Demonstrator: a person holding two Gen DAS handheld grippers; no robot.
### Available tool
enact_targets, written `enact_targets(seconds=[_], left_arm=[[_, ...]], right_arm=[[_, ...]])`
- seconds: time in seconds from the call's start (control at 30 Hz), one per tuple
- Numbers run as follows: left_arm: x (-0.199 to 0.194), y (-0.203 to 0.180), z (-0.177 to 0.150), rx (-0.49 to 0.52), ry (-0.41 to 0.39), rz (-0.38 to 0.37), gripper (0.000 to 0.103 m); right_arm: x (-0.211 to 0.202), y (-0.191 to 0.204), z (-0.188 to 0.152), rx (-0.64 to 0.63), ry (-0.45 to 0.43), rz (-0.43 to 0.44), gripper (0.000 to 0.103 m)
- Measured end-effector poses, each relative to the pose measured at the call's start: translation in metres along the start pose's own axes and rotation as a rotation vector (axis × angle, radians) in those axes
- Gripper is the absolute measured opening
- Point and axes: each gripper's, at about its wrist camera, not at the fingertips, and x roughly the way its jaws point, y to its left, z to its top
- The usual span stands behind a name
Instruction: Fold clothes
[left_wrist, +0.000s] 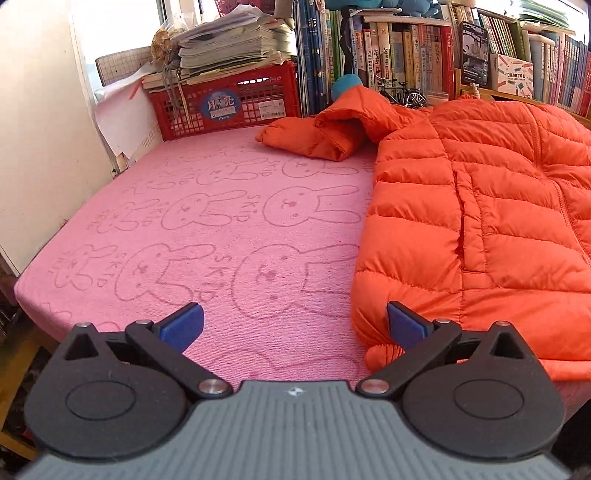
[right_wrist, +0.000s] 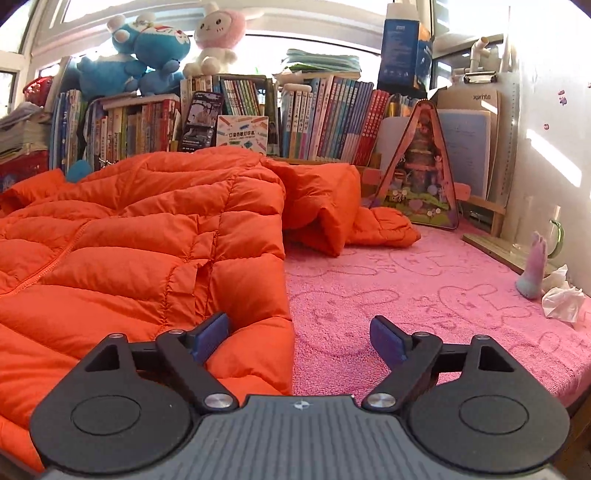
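My left gripper (left_wrist: 294, 326) is spread wide at the near edge of the pink towel (left_wrist: 221, 229); its right pad sits against the hem corner of the orange down jacket (left_wrist: 480, 221). My right gripper (right_wrist: 300, 338) is equally wide, its left pad over the opposite hem corner. The jacket lies front-up between them. Farther back, one sleeve (right_wrist: 332, 218) lies bunched. Books (right_wrist: 325, 114) line the rear.

Probably "xprinte" on white box (right_wrist: 480, 96)
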Motion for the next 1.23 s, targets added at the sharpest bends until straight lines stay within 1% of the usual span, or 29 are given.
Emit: enact_targets(seconds=[0.07,0.13,0.2,0.23,0.3,0.37,0.43,0.5,0.53,0.57,0.6,0.67,0.7,0.73,0.77,0.8,0.83,0.87,0.9,0.93,0.97,1.0,1.03,1.07,1.17,1.23], left_arm=[[-0.006,0.001,0.005,-0.008,-0.029,-0.01,0.103],[-0.008,0.006,0.011,-0.035,-0.056,-0.04,0.103],[-0.003,0.014,0.018,-0.081,-0.064,-0.056,0.103],[0.002,0.018,0.021,-0.112,-0.05,-0.082,0.103],[0.013,0.028,0.025,-0.18,-0.008,-0.151,0.103],[0.024,0.034,0.025,-0.24,0.048,-0.244,0.103],[0.033,0.034,0.021,-0.271,0.094,-0.306,0.103],[0.035,0.027,0.017,-0.256,0.114,-0.322,0.089],[0.036,0.023,0.014,-0.245,0.121,-0.328,0.088],[0.035,0.02,0.013,-0.232,0.12,-0.329,0.085],[0.032,0.016,0.013,-0.219,0.113,-0.329,0.08],[0.031,0.011,0.011,-0.216,0.115,-0.368,0.078],[0.03,0.008,0.01,-0.224,0.111,-0.381,0.079],[0.031,0.005,0.01,-0.225,0.109,-0.393,0.08],[0.032,0.002,0.011,-0.215,0.104,-0.399,0.089],[0.034,-0.003,0.011,-0.202,0.097,-0.396,0.091],[0.034,-0.007,0.012,-0.189,0.089,-0.377,0.091],[0.033,-0.012,0.012,-0.174,0.079,-0.347,0.078],[0.031,-0.017,0.012,-0.154,0.066,-0.317,0.049],[0.029,-0.019,0.012,-0.158,0.06,-0.312,0.042],[0.027,-0.019,0.012,-0.171,0.058,-0.318,0.034],[0.024,-0.018,0.009,-0.188,0.036,-0.332,0.024],[0.019,-0.016,0.006,-0.206,0.005,-0.349,0.022],[0.015,-0.017,0.006,-0.19,-0.003,-0.358,0.022],[0.007,-0.025,0.001,-0.119,0.014,-0.372,0.021],[0.001,-0.026,-0.004,-0.095,0.037,-0.402,0.021]], right_arm=[[-0.004,0.0,0.003,0.013,0.002,-0.005,0.082],[-0.015,0.004,0.006,0.005,-0.033,0.003,0.082],[-0.026,0.006,0.006,0.017,-0.062,0.06,0.082],[-0.03,0.005,0.005,0.043,-0.064,0.097,0.084],[-0.033,0.001,0.004,0.106,-0.043,0.15,0.086],[-0.034,-0.005,-0.001,0.171,-0.015,0.167,0.086],[-0.035,-0.01,-0.006,0.212,0.007,0.188,0.087],[-0.036,-0.011,-0.005,0.21,0.017,0.212,0.075],[-0.036,-0.01,-0.003,0.208,0.028,0.233,0.061],[-0.034,-0.009,-0.001,0.205,0.041,0.257,0.052],[-0.032,-0.008,0.001,0.207,0.049,0.275,0.05],[-0.027,-0.006,0.005,0.212,0.063,0.308,0.048],[-0.026,-0.006,0.006,0.217,0.066,0.318,0.049],[-0.025,-0.005,0.007,0.224,0.068,0.326,0.054],[-0.024,-0.005,0.007,0.23,0.071,0.335,0.067],[-0.023,-0.004,0.008,0.236,0.073,0.343,0.072],[-0.022,-0.004,0.009,0.242,0.075,0.352,0.077],[-0.021,-0.003,0.009,0.248,0.078,0.36,0.068],[-0.02,-0.003,0.01,0.254,0.08,0.369,0.058],[-0.019,-0.002,0.011,0.261,0.082,0.377,0.04],[-0.018,-0.004,0.011,0.271,0.084,0.382,0.035],[-0.017,-0.007,0.012,0.286,0.085,0.39,0.033],[-0.015,-0.011,0.013,0.302,0.086,0.399,0.03],[-0.012,-0.014,0.015,0.305,0.086,0.402,0.028],[-0.005,-0.019,0.026,0.256,0.071,0.369,0.025],[-0.004,-0.024,0.032,0.221,0.061,0.337,0.025]])
